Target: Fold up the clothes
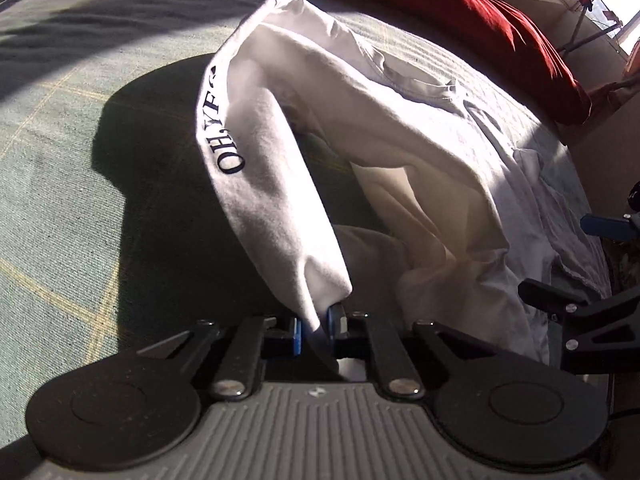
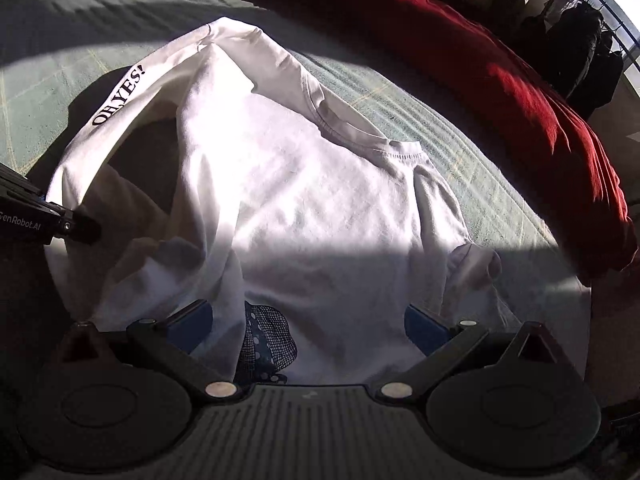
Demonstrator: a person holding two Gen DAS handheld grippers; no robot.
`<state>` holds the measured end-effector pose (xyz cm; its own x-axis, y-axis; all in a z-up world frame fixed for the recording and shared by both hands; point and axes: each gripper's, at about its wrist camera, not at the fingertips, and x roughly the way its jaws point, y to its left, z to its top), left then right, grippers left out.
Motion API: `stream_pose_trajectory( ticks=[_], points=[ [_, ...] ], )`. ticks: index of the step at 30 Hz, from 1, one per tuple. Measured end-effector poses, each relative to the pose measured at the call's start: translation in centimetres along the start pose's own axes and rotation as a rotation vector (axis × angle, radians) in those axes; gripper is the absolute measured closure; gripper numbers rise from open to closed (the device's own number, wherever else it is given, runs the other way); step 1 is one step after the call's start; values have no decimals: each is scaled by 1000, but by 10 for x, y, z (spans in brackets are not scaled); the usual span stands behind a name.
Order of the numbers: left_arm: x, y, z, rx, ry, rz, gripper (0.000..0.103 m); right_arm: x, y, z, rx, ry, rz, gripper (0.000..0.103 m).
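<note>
A white T-shirt (image 1: 420, 152) with black "OH YES!" lettering on one sleeve lies on a grey-green bedspread (image 1: 68, 184). My left gripper (image 1: 316, 328) is shut on the sleeve's end, and the sleeve rises in an arch from the blue pads (image 1: 297, 334). My right gripper (image 1: 580, 260) shows at the right edge of that view. In the right wrist view the T-shirt (image 2: 320, 200) lies flat with its collar far right. My right gripper (image 2: 310, 326) stands open over the shirt's near part, pads (image 2: 192, 324) not pressing it. The left gripper (image 2: 76, 226) holds the lettered sleeve at the left.
A red blanket (image 2: 520, 100) lies along the far right side of the bedspread (image 2: 48, 92). Dark clothes hang on a rack (image 2: 580, 44) by a bright window at the top right. A dark dotted print (image 2: 264, 344) shows on the shirt near my right gripper.
</note>
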<state>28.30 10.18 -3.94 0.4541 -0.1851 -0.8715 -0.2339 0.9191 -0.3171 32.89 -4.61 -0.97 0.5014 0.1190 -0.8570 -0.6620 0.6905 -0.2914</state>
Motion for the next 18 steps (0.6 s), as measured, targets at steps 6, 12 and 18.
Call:
stream_pose_trajectory(
  ticks=[6,12,18],
  points=[
    [-15,2,11,52,-21,18,95,-1,0,4,31,-1,-12,0],
    [-31,20,26,51,-53,37,95,-2,12,13,35,-1,-17,0],
    [-49,57,38,51,-67,121,95,-2,25,27,30,-4,-28,0]
  ],
)
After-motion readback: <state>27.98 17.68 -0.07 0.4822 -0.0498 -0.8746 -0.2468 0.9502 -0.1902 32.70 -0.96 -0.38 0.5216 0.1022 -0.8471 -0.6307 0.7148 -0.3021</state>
